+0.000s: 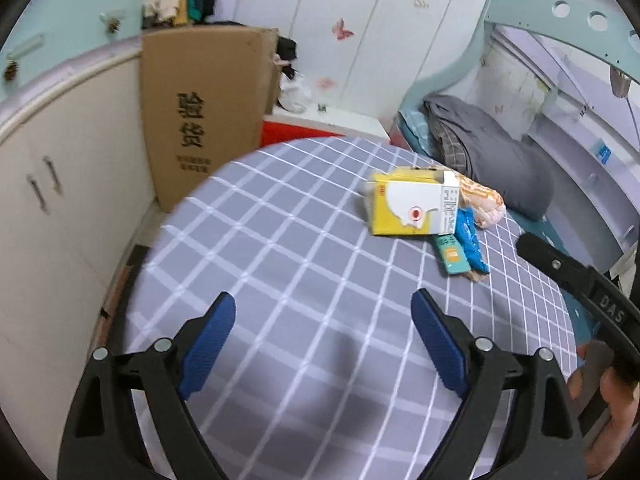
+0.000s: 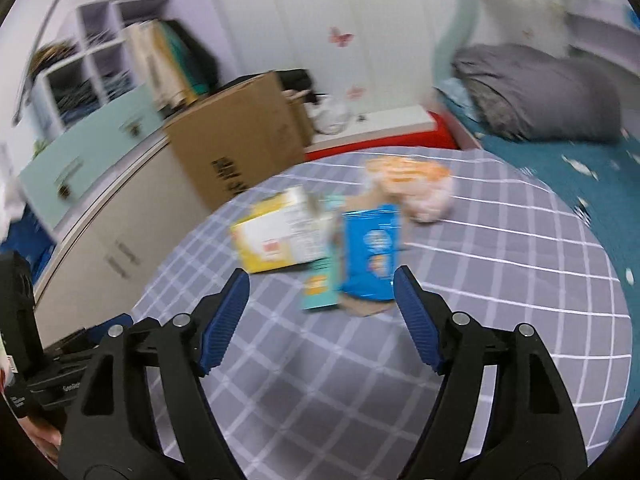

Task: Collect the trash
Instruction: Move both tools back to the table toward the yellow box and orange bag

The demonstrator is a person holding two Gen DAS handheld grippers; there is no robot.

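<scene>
Trash lies in a heap on a grey checked sheet: a yellow and white carton, a blue wrapper, a teal packet and an orange and white bag. My left gripper is open above bare sheet, the heap ahead to its right. The right wrist view is blurred. It shows the same carton, blue wrapper, teal packet and orange bag. My right gripper is open, with the teal packet just beyond its fingertips.
A tall cardboard box stands at the sheet's far left, beside cream cupboards. A grey pillow lies on the teal bedding at the right. The other gripper, held in a hand, shows at the left wrist view's right edge.
</scene>
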